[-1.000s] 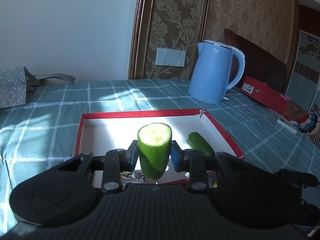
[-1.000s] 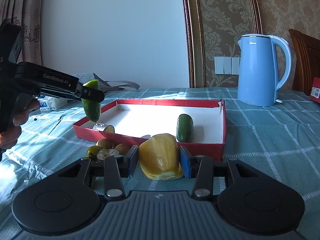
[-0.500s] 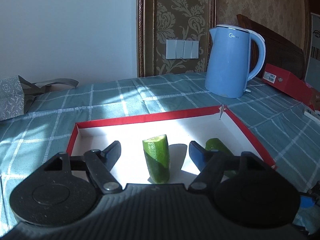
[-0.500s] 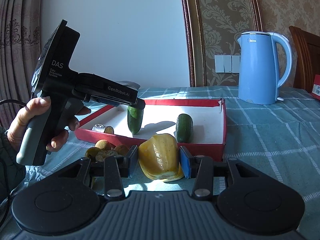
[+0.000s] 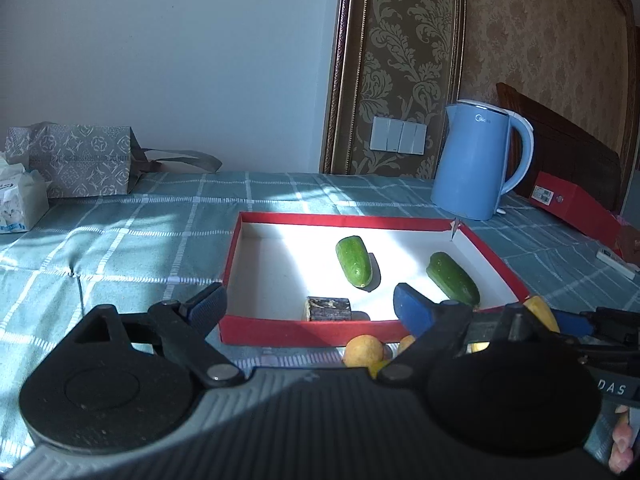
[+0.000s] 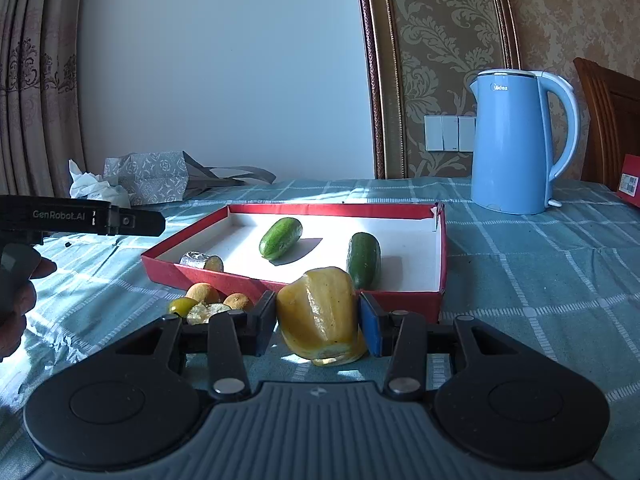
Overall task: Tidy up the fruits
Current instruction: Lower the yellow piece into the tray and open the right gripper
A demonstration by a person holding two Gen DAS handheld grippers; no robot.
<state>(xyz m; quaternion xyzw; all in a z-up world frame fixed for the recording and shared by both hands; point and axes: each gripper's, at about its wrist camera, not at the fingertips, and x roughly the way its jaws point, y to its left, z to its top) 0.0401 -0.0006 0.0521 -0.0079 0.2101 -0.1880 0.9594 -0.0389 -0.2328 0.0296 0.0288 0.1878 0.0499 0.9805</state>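
Note:
A red box (image 5: 312, 330) (image 6: 440, 276) with a white floor holds two cucumber pieces (image 5: 354, 261) (image 5: 452, 279), also seen in the right wrist view (image 6: 280, 237) (image 6: 363, 260), and a dark foil-wrapped piece (image 5: 329, 309) (image 6: 202, 261). My left gripper (image 5: 308, 304) is open and empty, above the box's near left corner. My right gripper (image 6: 318, 320) is shut on a yellow pepper piece (image 6: 320, 316) just in front of the box. Several small yellow and green fruits (image 6: 208, 304) (image 5: 364, 350) lie on the cloth before the box.
A blue kettle (image 5: 476, 160) (image 6: 516, 140) stands behind the box at the right. A grey patterned bag (image 5: 80, 160) (image 6: 148, 176) and a tissue pack (image 5: 20, 200) are at the far left. Another red box (image 5: 572, 204) lies at the far right. The table has a teal checked cloth.
My left gripper opened, let the cucumber piece go into the box and drew back to the left. The piece now lies on its side. My right gripper kept its hold on the pepper.

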